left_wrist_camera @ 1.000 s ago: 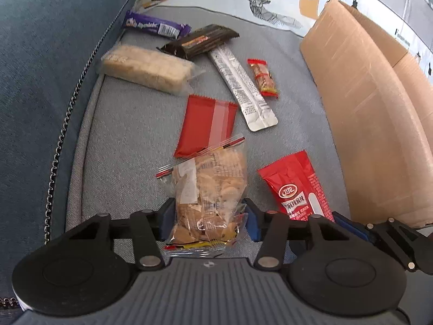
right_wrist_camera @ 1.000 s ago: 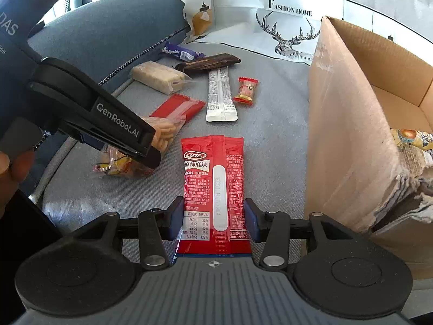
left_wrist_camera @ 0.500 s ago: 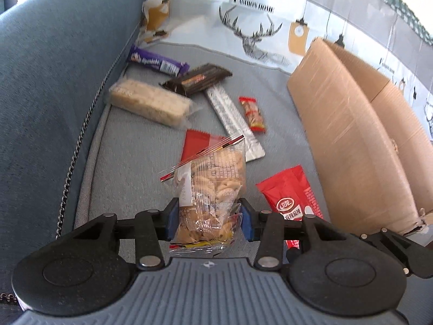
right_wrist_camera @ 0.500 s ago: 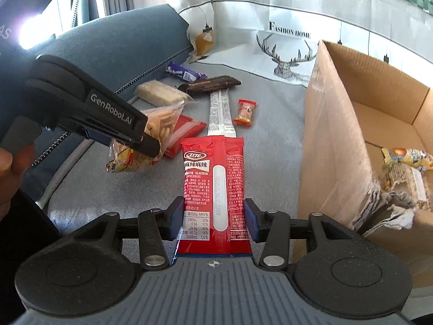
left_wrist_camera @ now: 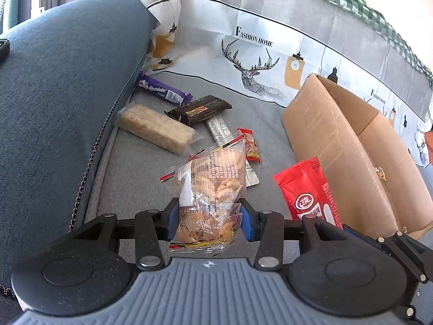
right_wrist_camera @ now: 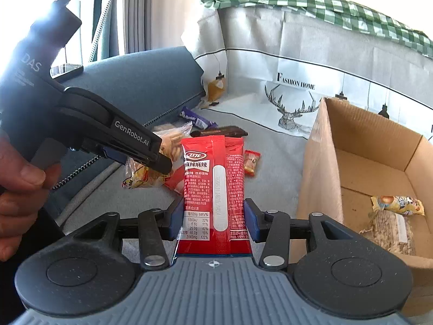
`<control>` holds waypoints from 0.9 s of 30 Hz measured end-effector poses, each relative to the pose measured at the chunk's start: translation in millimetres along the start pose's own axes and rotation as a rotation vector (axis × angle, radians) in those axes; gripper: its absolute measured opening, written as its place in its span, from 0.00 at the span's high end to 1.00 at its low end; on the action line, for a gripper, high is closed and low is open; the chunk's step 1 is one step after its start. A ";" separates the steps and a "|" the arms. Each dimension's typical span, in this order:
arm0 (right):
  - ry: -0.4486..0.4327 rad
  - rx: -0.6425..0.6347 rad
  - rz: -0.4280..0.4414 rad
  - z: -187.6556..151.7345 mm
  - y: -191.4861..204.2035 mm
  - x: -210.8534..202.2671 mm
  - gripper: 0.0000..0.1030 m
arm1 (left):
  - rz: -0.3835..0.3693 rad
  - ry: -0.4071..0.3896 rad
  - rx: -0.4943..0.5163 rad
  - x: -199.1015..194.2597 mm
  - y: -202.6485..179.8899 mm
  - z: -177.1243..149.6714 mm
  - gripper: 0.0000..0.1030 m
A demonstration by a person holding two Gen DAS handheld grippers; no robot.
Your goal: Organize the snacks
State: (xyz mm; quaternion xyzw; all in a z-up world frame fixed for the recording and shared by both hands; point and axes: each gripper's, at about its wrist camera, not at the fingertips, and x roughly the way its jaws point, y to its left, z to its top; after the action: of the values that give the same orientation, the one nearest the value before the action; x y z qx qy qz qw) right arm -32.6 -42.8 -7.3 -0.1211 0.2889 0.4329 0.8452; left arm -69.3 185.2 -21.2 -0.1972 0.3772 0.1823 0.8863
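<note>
Both tongs grip snacks beside the box's (right_wrist_camera: pixel 319 162) open rim.

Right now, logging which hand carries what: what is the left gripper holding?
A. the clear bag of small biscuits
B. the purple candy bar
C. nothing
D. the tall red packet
A: in the left wrist view the left gripper is shut on the clear bag of small biscuits, lifted above the sofa seat, while the right gripper holds the tall red packet.
</note>
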 end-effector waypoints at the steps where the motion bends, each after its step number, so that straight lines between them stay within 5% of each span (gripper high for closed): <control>1: -0.003 -0.001 -0.001 0.4 -0.7 -0.5 0.53 | 0.000 -0.003 0.000 -0.8 -0.3 0.0 0.52; 27: -0.135 0.112 0.022 19.0 -28.0 -20.4 0.53 | 0.004 -0.123 0.000 -40.6 -19.1 8.7 0.52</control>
State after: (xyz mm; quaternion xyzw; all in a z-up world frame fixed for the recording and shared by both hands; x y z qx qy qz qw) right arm -12.2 -64.3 18.8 -0.0410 0.2563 0.4326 0.8634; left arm -81.4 166.1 18.5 -0.1848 0.3225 0.1956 0.9075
